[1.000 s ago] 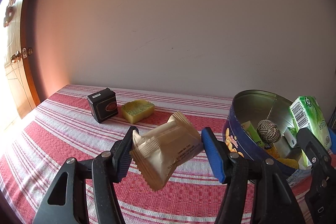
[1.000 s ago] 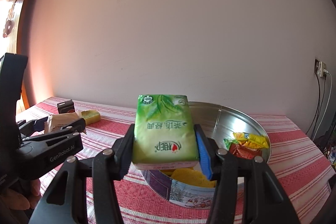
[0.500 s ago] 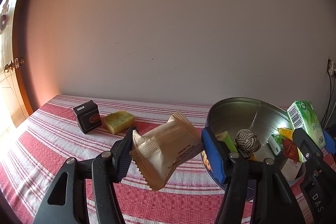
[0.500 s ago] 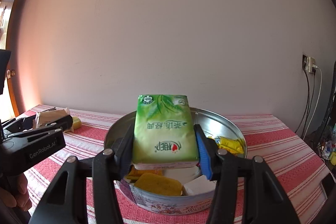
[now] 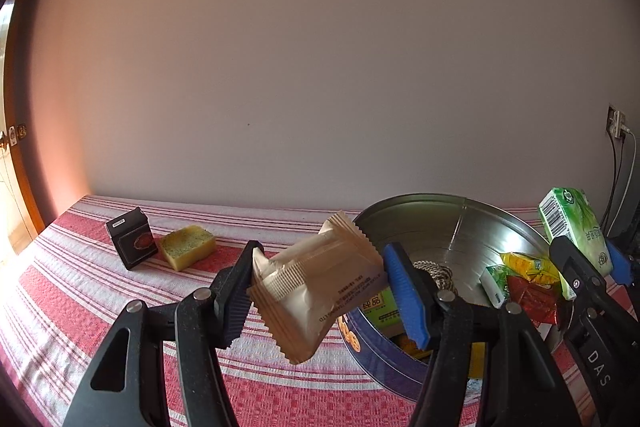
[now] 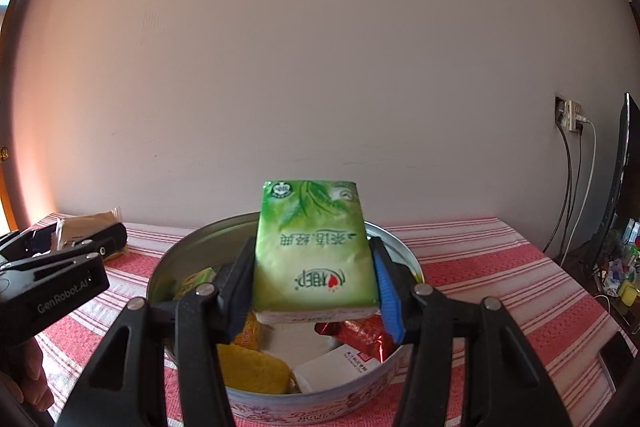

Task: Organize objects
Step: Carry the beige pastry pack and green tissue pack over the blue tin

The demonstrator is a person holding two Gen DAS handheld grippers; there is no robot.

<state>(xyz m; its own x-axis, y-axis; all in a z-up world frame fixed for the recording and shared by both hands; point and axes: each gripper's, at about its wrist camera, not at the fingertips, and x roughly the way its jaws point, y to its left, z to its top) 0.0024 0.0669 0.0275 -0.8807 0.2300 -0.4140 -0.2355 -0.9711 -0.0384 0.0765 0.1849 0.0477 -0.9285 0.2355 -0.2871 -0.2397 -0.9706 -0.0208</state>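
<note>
Pinching a beige snack packet (image 5: 320, 283) between their black and blue pads, the left tongs (image 5: 318, 287) hold it tilted in the air, just at the near left edge of the round metal tin (image 5: 404, 223). The packet's lower corner hangs over the red-and-white striped cloth of the desk (image 5: 80, 307). Beyond the left tongs, well apart from the tin, a small dark box (image 5: 132, 239) stands on the cloth with a yellow sponge block (image 5: 188, 247) just beside it.

The right tongs (image 6: 314, 279) are clamped on a green tissue pack (image 6: 314, 247), which stands upright between the pads with its print upside down, directly above the open tin (image 6: 192, 247). In the left wrist view the same green pack (image 5: 572, 227) shows at the far right, over the tin's right rim.

Inside the tin lie a knotted rope ball (image 5: 436, 271), a yellow wrapper (image 5: 528, 265), a red wrapper (image 5: 532, 301) and a green packet (image 5: 382, 307). The right wrist view adds a yellow sponge (image 6: 252, 367), a white box (image 6: 340, 367) and the red wrapper (image 6: 360, 335) under the held pack.

At the left of that view the left tongs (image 6: 86, 233) appear with their beige packet (image 6: 86, 221), and part of a person's hand (image 6: 32, 379) shows below them.
</note>
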